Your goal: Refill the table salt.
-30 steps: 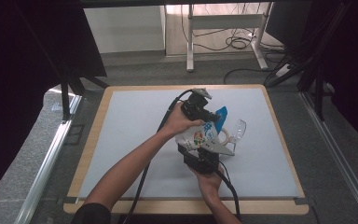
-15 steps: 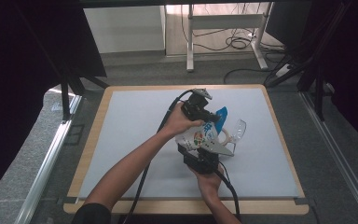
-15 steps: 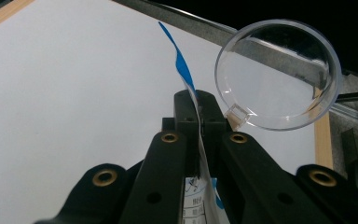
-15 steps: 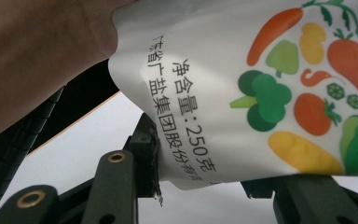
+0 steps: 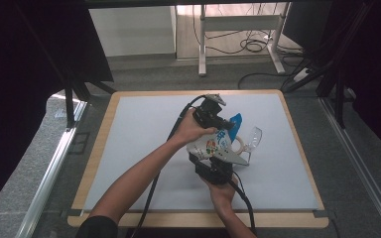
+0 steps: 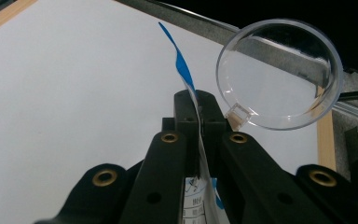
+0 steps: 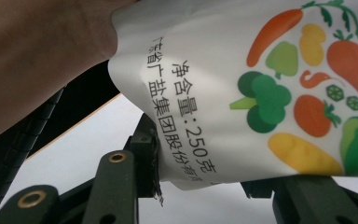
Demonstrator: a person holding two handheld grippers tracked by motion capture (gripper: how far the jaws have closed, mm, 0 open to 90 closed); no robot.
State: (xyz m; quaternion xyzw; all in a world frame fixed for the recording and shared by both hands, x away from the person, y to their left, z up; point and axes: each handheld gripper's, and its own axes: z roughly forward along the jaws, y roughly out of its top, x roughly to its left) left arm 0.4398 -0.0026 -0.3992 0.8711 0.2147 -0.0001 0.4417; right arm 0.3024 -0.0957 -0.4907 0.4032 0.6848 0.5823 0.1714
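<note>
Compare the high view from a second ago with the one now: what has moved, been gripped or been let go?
Nothing has visibly changed. The left gripper stays shut on the top edge of the white pouch, the right gripper stays clamped on its bottom, and the clear round lid hangs beside it as before.

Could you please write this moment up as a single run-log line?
left gripper: shut on blue top edge of white vegetable-printed pouch | right gripper: shut on pouch's lower end | round clear plastic lid: beside pouch | white table mat: beneath
</note>
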